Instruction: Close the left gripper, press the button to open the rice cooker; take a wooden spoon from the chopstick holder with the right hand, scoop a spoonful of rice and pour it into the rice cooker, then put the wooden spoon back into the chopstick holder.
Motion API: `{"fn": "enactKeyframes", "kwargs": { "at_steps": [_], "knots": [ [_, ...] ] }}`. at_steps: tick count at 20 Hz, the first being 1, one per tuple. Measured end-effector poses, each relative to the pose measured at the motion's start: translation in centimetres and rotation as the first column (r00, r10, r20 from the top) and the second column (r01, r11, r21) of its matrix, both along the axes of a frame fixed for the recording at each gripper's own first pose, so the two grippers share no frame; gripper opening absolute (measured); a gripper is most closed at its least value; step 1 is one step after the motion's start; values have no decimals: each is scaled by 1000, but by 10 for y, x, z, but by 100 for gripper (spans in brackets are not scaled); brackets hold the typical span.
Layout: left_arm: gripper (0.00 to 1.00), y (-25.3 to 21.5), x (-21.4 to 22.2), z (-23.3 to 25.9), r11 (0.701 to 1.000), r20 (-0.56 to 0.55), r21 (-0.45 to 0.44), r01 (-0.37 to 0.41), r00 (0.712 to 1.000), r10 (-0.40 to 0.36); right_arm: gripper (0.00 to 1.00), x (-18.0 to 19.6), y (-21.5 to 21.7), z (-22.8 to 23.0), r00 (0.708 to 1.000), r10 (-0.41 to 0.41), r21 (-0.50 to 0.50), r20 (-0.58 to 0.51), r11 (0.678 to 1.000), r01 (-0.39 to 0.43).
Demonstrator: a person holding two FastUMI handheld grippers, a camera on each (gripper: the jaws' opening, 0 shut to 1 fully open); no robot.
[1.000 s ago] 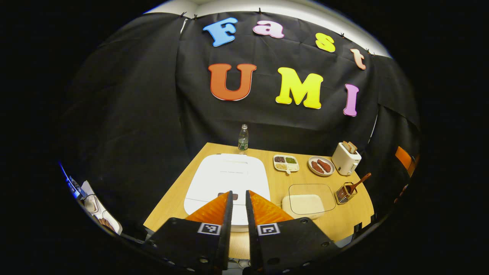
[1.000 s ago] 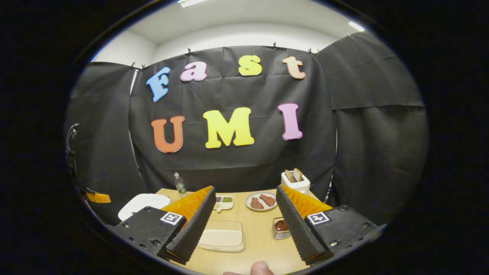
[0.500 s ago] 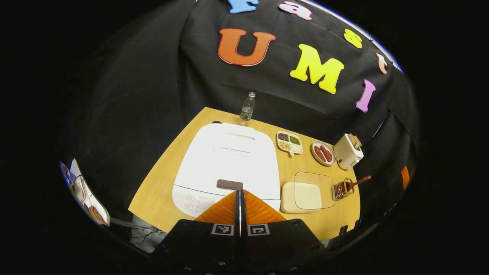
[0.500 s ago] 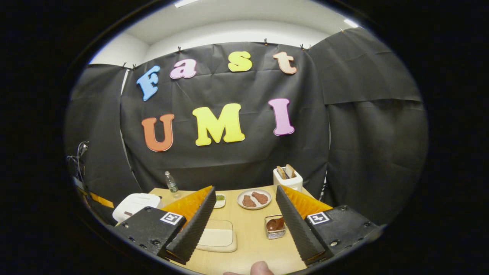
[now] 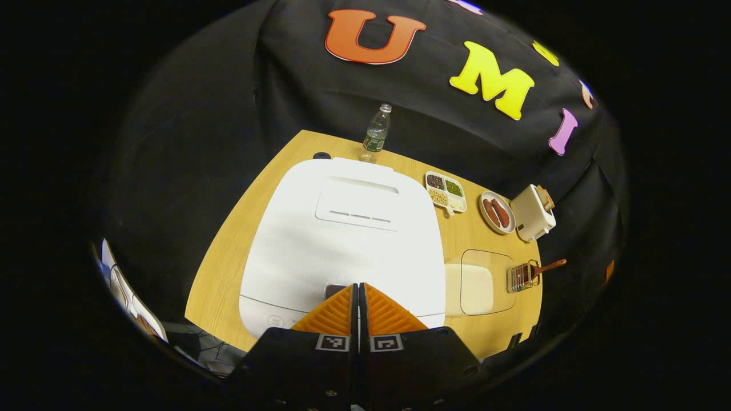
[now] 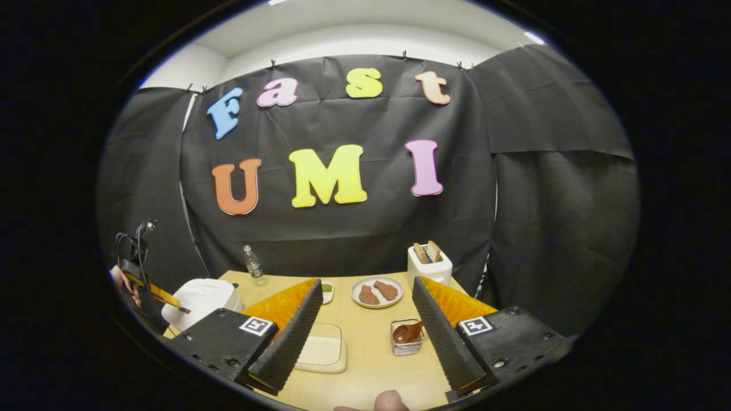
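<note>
The left gripper (image 5: 358,288), fingers pressed together and empty, is hovering at the rice cooker (image 5: 342,228) button, lid not yet up. The right gripper (image 6: 365,319) is waiting wide open and empty, with the wooden spoon (image 6: 408,332) sitting untouched in the chopstick holder (image 6: 406,346).

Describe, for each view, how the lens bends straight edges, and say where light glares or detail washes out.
Left gripper view: the table edges bow outward, and the rice cooker lid is bright, nearly washed out, beyond the shut left hand-held gripper. Right gripper view: the wall's top edge arches, ceiling lights glare at the upper rim, and the open right hand-held gripper looks sharp.
</note>
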State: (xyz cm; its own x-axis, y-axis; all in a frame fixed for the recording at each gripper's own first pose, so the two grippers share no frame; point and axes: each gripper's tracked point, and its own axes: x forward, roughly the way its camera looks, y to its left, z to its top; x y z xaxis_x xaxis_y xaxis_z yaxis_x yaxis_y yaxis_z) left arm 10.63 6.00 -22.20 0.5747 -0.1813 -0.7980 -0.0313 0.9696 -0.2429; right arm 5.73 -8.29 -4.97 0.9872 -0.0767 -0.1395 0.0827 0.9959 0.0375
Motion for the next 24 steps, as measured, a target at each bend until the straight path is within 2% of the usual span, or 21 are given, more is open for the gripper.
{"fn": "enactKeyframes", "kwargs": {
  "at_steps": [8,16,19,22,24],
  "knots": [
    [0,5,-2,-15,1000,-8,10,2,1000,-2,100,3,1,-5,1000,9,7,-14,1000,-9],
    [0,5,-2,-23,1000,-28,-29,1,1000,-2,100,-5,6,-10,1000,5,28,-18,1000,-4],
    [0,6,-2,-25,1000,-38,12,17,999,-16,100,-8,9,-9,1000,7,25,-10,1000,-7],
    [0,6,-2,-20,1000,-6,10,22,1000,-22,100,-13,12,-7,1000,13,26,-4,1000,-13],
    [0,9,0,-11,1000,24,-20,-19,1000,19,100,-16,11,-4,1000,12,18,3,1000,-12]
  ]
}}
